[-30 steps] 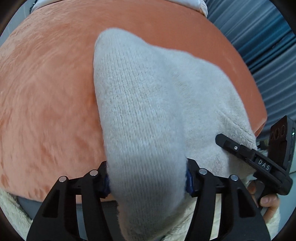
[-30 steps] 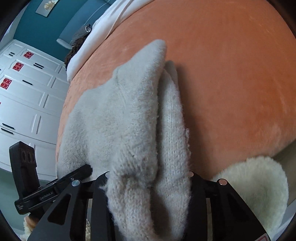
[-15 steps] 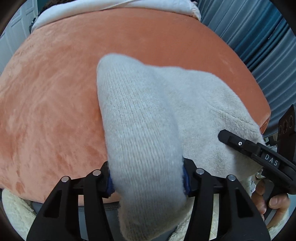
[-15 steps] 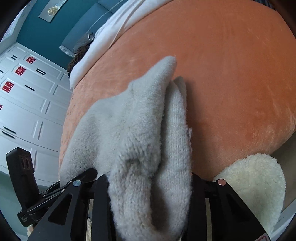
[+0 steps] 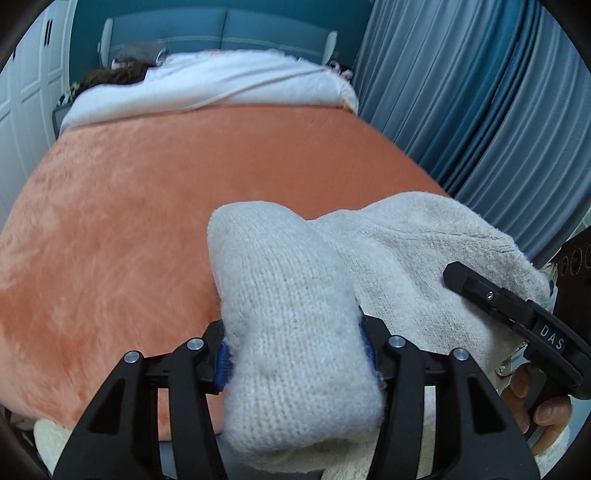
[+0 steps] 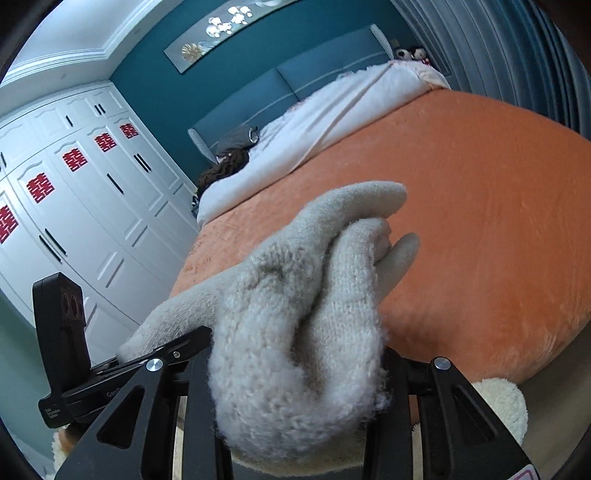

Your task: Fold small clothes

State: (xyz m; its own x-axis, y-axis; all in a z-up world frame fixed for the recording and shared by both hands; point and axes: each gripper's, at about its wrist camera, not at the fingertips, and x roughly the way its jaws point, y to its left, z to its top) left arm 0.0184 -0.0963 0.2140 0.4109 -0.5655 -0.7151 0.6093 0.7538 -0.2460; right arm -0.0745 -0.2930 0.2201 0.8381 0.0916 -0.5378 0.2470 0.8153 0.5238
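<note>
- Our left claw [image 5: 295,354] has matte black fingers with triangular cut-outs, silver screw heads and blue pads [image 5: 223,363]
- Our right claw [image 6: 295,373] is built alike, black with silver screws
- From the left wrist view its side bears white letters "DAS"; our hand [image 5: 543,413] grips its handle

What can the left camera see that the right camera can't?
Only the left camera shows the person's hand working the right claw. Only the right camera shows the white wardrobe with red signs and the wall picture. Both show the grey knitted garment pinched in each claw, the orange blanket, the white bedding and the blue curtains.
</note>
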